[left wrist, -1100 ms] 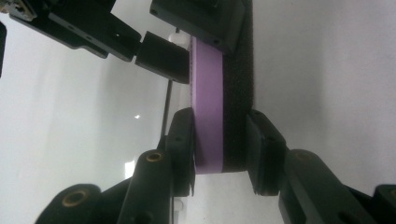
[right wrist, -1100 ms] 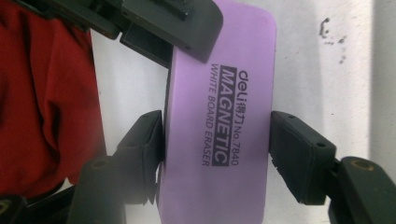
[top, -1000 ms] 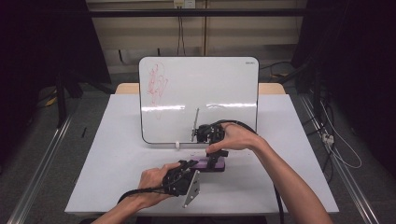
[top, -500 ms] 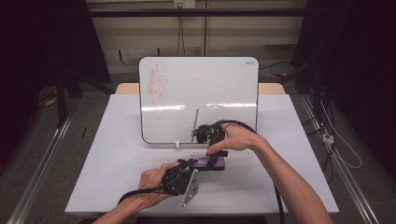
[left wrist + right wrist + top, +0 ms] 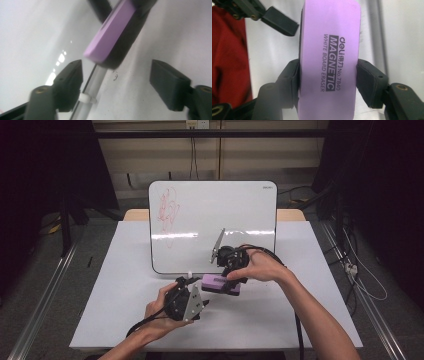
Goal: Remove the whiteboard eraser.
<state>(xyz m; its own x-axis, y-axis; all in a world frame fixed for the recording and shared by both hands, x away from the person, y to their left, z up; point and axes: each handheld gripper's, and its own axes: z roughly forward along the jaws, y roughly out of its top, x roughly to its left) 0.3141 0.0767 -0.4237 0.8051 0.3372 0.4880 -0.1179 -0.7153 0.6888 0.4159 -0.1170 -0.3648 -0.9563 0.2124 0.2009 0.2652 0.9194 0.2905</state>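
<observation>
**A:** Where's the eraser?

**B:** The purple whiteboard eraser [image 5: 221, 284] sits low over the white table [image 5: 300, 320], just in front of the bottom edge of the whiteboard [image 5: 215, 215]. The right gripper [image 5: 234, 279] has it pinched across its narrow width; in the right gripper view both jaws press flat against the long sides of the eraser, the printed label between them.

**A:** How will it handle?

**B:** I'd judge it light and stiff on top: a hard plastic shell, fairly smooth, with a darker, softer-looking pad underneath. The long straight sides are the place to take it, near the middle so it doesn't pivot. Smooth plastic could slip if the squeeze eases. Not fragile.

**A:** And the left tool?

**B:** The left gripper [image 5: 184, 296] is spread wide and holds nothing. In its own view the jaws stand well apart, with one end of the eraser hanging between and beyond them, touching neither.

**A:** Anything else nearby?

**B:** Red scribbles [image 5: 169, 210] mark the board's upper left. A small white clip [image 5: 86, 98] sits on the board's lower edge, just beside the left jaw. Whether the eraser rests on the table or hovers just above it I can't tell; the high view is too small there.
</observation>
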